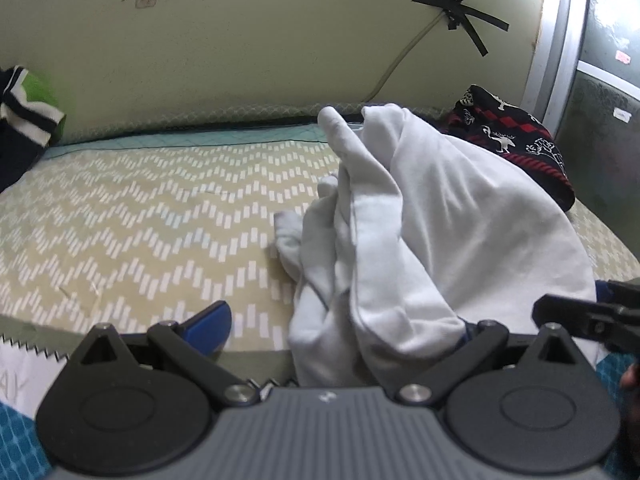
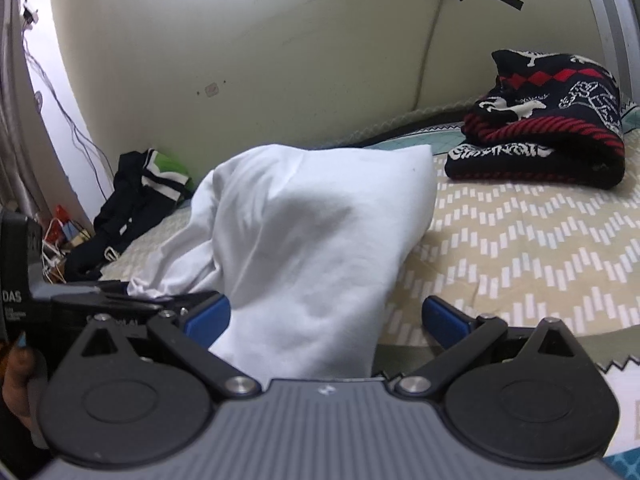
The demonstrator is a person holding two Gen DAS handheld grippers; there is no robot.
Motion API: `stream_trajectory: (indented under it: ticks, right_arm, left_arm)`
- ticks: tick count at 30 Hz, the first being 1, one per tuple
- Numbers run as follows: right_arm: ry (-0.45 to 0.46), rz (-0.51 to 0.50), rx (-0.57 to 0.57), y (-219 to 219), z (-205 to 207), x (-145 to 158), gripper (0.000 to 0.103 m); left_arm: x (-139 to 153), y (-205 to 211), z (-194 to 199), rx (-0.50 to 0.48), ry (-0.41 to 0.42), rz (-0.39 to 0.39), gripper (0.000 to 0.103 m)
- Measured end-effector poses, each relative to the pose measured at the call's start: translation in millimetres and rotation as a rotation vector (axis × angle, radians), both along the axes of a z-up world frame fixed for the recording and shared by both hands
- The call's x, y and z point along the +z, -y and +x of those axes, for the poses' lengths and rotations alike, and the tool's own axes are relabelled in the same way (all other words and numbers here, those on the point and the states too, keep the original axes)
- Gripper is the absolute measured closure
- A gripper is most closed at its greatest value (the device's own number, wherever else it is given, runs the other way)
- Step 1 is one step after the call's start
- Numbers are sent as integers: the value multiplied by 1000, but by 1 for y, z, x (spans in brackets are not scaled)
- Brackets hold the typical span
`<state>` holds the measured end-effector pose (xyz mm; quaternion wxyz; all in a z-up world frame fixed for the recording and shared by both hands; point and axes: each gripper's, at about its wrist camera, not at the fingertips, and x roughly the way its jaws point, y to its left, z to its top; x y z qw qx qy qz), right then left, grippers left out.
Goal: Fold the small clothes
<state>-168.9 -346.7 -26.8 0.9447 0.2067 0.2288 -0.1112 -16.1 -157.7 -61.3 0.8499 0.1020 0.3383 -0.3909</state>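
Note:
A white garment (image 1: 420, 216) stands in a crumpled heap on the bed's zigzag cover (image 1: 140, 216). My left gripper (image 1: 336, 326) has its jaws wide apart. Its left blue finger (image 1: 208, 322) is bare, and the cloth drapes over and hides the right one. In the right wrist view the same white garment (image 2: 304, 240) fills the middle. My right gripper (image 2: 326, 320) is open around the garment's near end. The left fingertip (image 2: 208, 320) sits right at the cloth's edge, while the right fingertip (image 2: 444, 320) is apart from it. The two grippers are close, side by side.
A folded black, red and white patterned sweater (image 2: 540, 136) lies at the back right of the bed by the wall. A dark garment with white and green stripes (image 2: 136, 192) lies at the back left. Cables and clutter (image 2: 60, 236) sit beyond the bed's left edge.

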Motion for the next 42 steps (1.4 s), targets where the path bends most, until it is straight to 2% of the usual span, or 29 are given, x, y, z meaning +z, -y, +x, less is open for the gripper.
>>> stream_trajectory:
  ticks: [5, 12, 31, 42]
  right_arm:
    - [-9, -5, 8, -2, 11, -2, 6]
    - [-39, -87, 17, -17, 21, -3, 6]
    - [12, -15, 7, -9, 12, -4, 6]
    - [18, -6, 7, -8, 11, -4, 6]
  left_arm:
    - [-2, -1, 0, 3, -2, -2, 3]
    - [-3, 1, -4, 13, 12, 6, 1]
    - [-3, -4, -6, 11, 23, 9, 0]
    - [-3, -4, -6, 6, 24, 13, 0]
